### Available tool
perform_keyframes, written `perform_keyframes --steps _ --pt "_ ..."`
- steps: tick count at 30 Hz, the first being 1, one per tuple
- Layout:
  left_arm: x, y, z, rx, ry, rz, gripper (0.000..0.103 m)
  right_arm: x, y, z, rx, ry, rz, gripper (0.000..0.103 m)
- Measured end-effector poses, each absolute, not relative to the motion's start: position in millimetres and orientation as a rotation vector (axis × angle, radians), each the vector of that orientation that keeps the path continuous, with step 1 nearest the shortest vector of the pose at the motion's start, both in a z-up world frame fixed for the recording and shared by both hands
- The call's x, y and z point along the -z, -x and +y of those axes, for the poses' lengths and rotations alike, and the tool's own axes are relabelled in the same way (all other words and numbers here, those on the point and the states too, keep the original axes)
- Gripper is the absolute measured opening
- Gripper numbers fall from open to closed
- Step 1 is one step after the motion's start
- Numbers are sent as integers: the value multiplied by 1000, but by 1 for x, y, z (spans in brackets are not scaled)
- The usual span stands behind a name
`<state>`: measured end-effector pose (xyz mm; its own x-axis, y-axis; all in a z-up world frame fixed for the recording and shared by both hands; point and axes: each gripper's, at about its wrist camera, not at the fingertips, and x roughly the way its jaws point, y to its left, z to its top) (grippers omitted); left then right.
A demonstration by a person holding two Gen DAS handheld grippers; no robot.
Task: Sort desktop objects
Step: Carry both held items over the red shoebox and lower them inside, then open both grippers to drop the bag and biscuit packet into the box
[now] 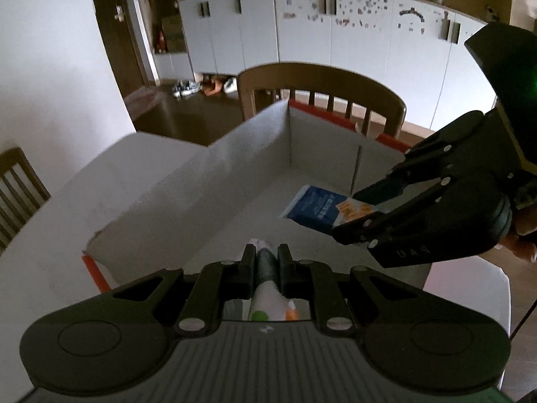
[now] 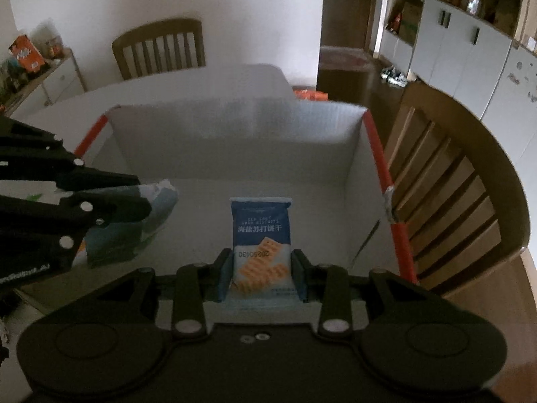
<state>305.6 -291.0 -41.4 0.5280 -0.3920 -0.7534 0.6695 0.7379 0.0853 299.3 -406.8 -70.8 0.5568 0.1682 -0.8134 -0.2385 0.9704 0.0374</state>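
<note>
Holding one item in each tool, I have both poised over an open white cardboard box (image 2: 235,154) with orange-red edges, which stands on the white bench (image 1: 50,221). My left tool (image 1: 265,258), at lower centre of the left wrist view, has its jaws closed tight on a thin crumpled packet (image 1: 268,288), white with green and orange marks; in the right wrist view the same packet (image 2: 157,208) shows at centre left, hanging from the tool tips inside the box outline. My right tool (image 2: 261,268), at lower centre of its own view, is partly closed, its pads pressing both side edges of a blue and white cracker packet (image 2: 261,235) printed with orange biscuits. In the left wrist view that cracker packet (image 1: 319,206) sits right of centre, above the box floor. Whether either packet touches the floor I cannot tell. Wooden chairs (image 2: 453,181) stand beside the bench, and white cupboards (image 1: 302,27) fill the upper background.
</note>
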Motion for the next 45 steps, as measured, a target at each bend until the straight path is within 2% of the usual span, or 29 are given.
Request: perform_keyframes --steps 16,23,27,29,30,31,36,40,45 --pt "65 -332 -292 636 -262 978 12 90 -305 -409 -242 93 1055 36" --pt "65 -337 -296 639 -218 1017 14 92 -304 -411 -260 98 1073 39" --pt "68 -336 -296 631 -209 1025 31 89 -303 -415 -273 76 1068 42" --pt "68 -334 -294 628 -206 1018 53 86 -301 -417 -276 74 1059 47" --pt "67 -331 -292 618 -210 1005 69 84 -299 -418 -278 70 1055 49" --pt "66 -329 -291 612 -212 991 73 83 -300 -420 -278 66 1050 52" --pt "56 -323 -282 618 -180 969 73 72 -296 -423 -302 50 1022 56" --pt "47 -316 -275 624 -142 952 73 61 -290 -423 -325 60 992 65" --pt "38 -307 -267 619 -109 929 73 50 -286 -419 -346 65 972 65"
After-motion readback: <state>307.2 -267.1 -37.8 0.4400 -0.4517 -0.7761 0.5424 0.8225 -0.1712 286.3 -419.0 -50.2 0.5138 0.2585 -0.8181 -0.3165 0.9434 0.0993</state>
